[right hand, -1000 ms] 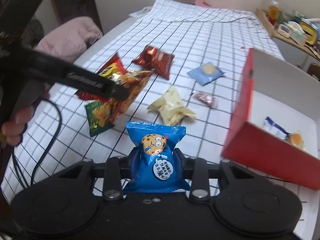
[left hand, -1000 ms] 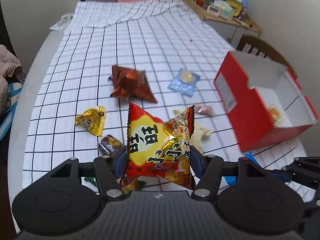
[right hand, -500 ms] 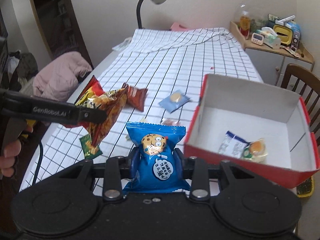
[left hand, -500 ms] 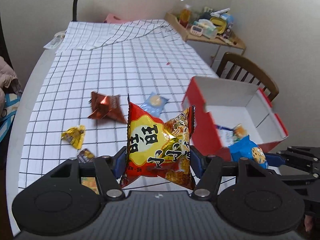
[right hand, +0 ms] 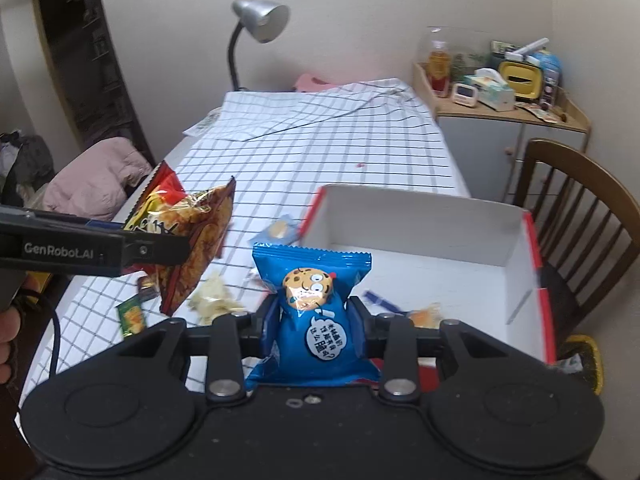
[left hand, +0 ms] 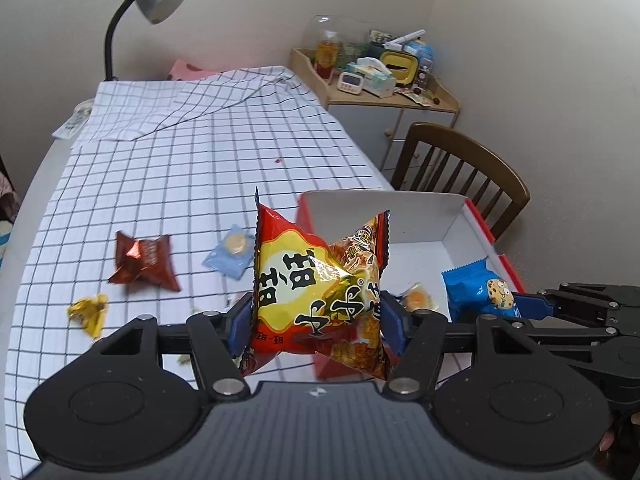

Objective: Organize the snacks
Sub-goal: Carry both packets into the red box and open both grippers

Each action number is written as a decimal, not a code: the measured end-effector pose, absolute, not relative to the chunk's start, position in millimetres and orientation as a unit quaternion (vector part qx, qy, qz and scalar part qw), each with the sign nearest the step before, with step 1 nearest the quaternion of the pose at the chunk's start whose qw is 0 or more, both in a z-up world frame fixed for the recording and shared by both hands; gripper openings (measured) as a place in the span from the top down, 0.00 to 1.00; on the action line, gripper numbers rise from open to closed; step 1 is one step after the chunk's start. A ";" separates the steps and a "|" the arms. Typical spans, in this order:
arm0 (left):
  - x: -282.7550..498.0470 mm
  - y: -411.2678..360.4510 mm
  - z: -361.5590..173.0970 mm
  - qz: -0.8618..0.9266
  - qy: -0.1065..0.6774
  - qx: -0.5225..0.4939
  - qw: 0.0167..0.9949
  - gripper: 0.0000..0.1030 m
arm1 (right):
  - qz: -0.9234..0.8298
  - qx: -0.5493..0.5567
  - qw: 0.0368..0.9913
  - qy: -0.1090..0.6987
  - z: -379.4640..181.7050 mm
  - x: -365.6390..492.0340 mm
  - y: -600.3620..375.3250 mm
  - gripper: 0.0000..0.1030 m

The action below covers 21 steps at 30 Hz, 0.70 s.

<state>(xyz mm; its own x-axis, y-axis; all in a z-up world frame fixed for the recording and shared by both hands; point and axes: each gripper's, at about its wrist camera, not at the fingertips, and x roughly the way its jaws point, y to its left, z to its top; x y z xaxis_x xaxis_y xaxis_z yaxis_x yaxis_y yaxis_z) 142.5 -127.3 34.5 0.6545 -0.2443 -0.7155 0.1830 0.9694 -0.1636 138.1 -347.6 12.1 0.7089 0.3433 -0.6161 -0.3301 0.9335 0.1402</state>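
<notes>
Left wrist — fingers (left hand: 390, 322) around chip bag (left hand: 320, 292)

A red and yellow crisp bag (left hand: 320, 292), puffed and upright, is held off the table at the near left of the red box (left hand: 496, 240), which stands open with white inner walls. A blue cookie packet (right hand: 316, 316) with a cartoon cookie face is held upright at the box's near edge. An orange-wrapped sweet (left hand: 416, 298) lies inside the box. On the checked cloth to the left lie a brown foil packet (left hand: 142, 262), a pale blue wrapper (left hand: 232, 254) and a yellow one (left hand: 88, 310)
</notes>
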 end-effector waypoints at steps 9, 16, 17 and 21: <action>171.3 -185.7 23.6 -0.116 0.411 -0.017 0.904 0.39 | 0.143 0.022 0.928 0.344 1.2 162.6 -404.2 0.66; 199.6 -220.6 6.2 -0.121 0.437 0.001 0.891 0.38 | 0.117 0.033 0.927 0.355 -13.8 187.5 -435.1 0.66; 203.6 -224.4 3.2 -0.121 0.440 0.003 0.890 0.39 | 0.117 0.033 0.927 0.355 -13.8 187.5 -435.1 0.66; 222.8 -238.7 -13.5 -0.117 0.459 0.010 0.881 0.38 | 0.104 0.033 0.924 0.367 -28.6 209.9 -443.9 0.66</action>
